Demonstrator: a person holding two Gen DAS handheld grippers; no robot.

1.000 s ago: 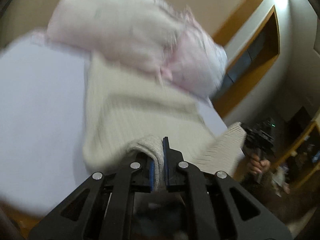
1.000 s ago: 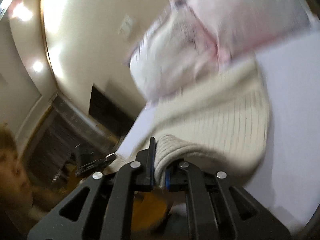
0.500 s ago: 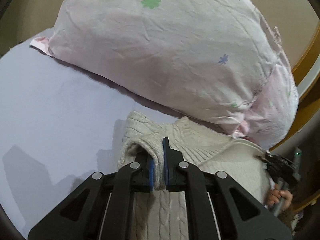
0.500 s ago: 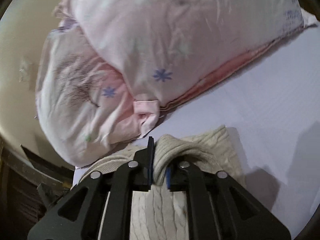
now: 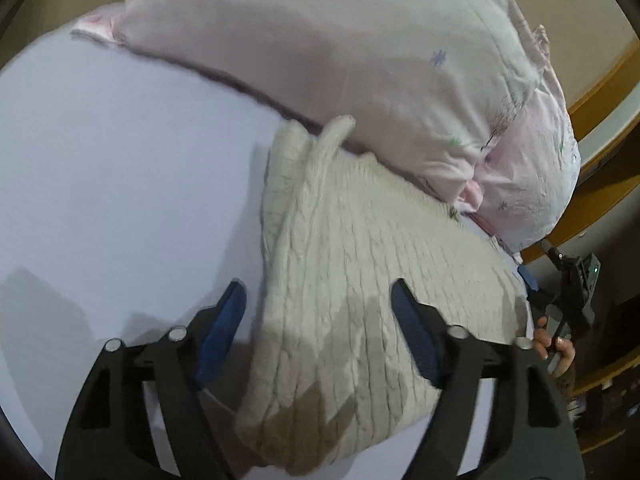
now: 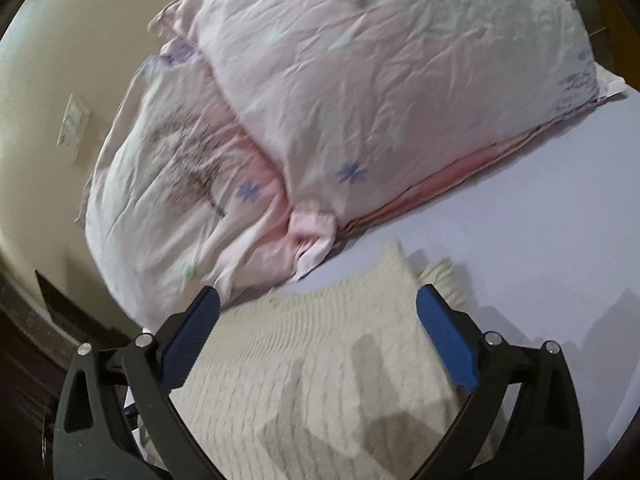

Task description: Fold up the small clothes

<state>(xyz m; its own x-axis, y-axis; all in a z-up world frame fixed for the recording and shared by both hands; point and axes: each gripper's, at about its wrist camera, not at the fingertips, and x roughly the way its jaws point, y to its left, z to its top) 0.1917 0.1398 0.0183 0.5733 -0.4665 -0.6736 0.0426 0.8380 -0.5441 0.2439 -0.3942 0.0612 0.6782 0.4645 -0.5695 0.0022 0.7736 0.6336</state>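
Note:
A cream cable-knit sweater (image 5: 360, 280) lies folded on the pale lilac bed sheet (image 5: 120, 180), its far edge against the pillows. It also shows in the right wrist view (image 6: 320, 368). My left gripper (image 5: 318, 296) is open and empty, hovering over the sweater's near left part. My right gripper (image 6: 318, 300) is open and empty above the sweater's far edge. The right gripper also shows in the left wrist view (image 5: 568, 292), held by a hand beside the sweater's right end.
Two pink floral pillows (image 5: 360, 48) (image 6: 360, 100) lie stacked just behind the sweater. A beige wall with a switch plate (image 6: 72, 124) is behind them. A wooden bed frame (image 5: 600, 92) runs along the right.
Both grippers have let go of the sweater's edge and opened wide. The sweater now lies flat, folded over, and both grippers have pulled back a little.

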